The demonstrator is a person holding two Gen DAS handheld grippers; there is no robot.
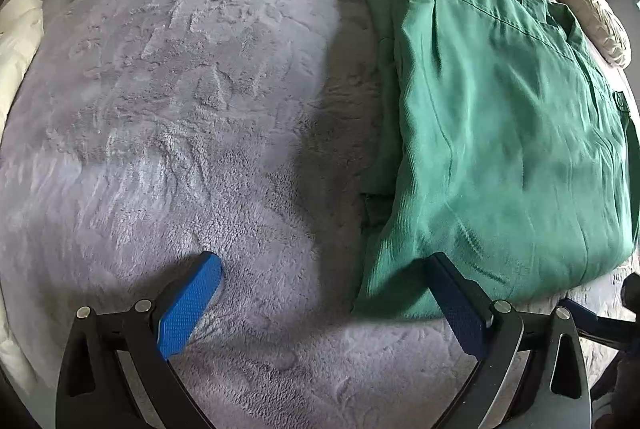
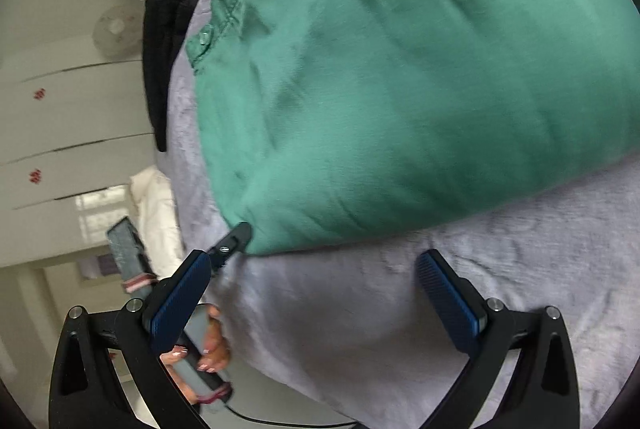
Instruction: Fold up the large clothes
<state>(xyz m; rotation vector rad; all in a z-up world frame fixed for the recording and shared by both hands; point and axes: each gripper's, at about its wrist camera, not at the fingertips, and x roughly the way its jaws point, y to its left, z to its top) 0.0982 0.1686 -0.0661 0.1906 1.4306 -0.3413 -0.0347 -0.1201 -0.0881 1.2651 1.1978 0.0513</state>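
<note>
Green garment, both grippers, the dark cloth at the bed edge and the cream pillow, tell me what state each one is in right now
Green garment: folded into a flat stack on the grey blanket, button closed at one corner.
Left gripper: open, holding nothing, one finger over the garment's near edge.
Right gripper: open, empty, over the blanket.
Dark cloth: draped over the bed edge.
Cream pillow: lying beyond the garment.

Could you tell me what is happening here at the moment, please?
A person holding two handheld grippers is folding a green shirt on a grey fleece blanket. The shirt lies folded into a compact rectangle. Both the left gripper and the right gripper are open at its near edge, gripping nothing.
</note>
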